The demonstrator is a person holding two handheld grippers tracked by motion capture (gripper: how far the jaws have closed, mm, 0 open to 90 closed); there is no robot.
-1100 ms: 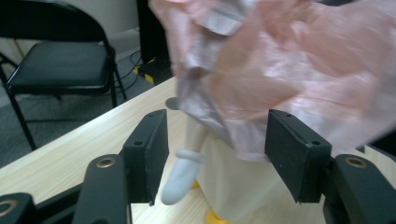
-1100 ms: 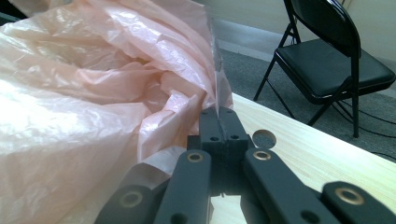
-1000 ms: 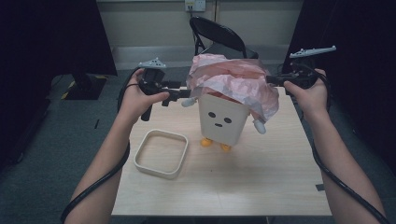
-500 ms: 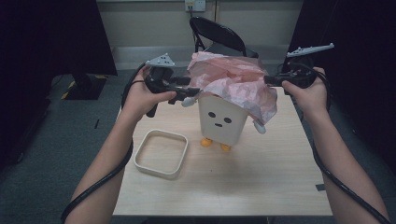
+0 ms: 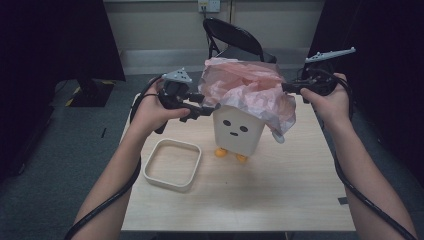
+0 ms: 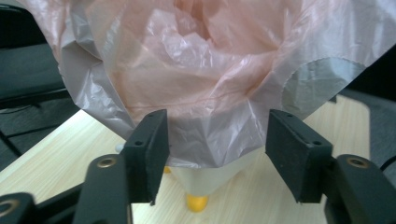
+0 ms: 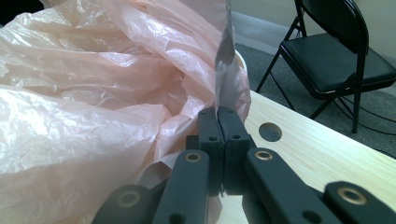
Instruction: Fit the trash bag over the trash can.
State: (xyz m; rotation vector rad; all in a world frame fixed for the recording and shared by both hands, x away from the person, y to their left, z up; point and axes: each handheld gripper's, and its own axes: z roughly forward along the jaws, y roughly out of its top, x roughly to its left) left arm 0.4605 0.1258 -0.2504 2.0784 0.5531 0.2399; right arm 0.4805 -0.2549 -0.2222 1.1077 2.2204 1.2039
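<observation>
A white bin [image 5: 237, 132] with a drawn face and orange feet stands mid-table, draped with a crumpled pink plastic bag [image 5: 250, 88]. My left gripper [image 5: 214, 108] is open at the bag's left edge; in the left gripper view the bag [image 6: 201, 79] hangs just beyond its spread jaws, with the bin's base [image 6: 205, 179] showing beneath. My right gripper [image 5: 285, 87] is shut on the bag's right rim; the right gripper view shows its gripper [image 7: 217, 122] pinching a thin fold of the bag [image 7: 93, 93].
An empty cream square tray [image 5: 172, 164] lies on the wooden table [image 5: 240, 200] at front left. A black folding chair [image 5: 235, 42] stands behind the table. The table has a round hole [image 7: 270, 132] near my right gripper.
Both hands have lifted slightly and the bag has spread wider over the bin. My left gripper has moved closer to the bag's left edge.
</observation>
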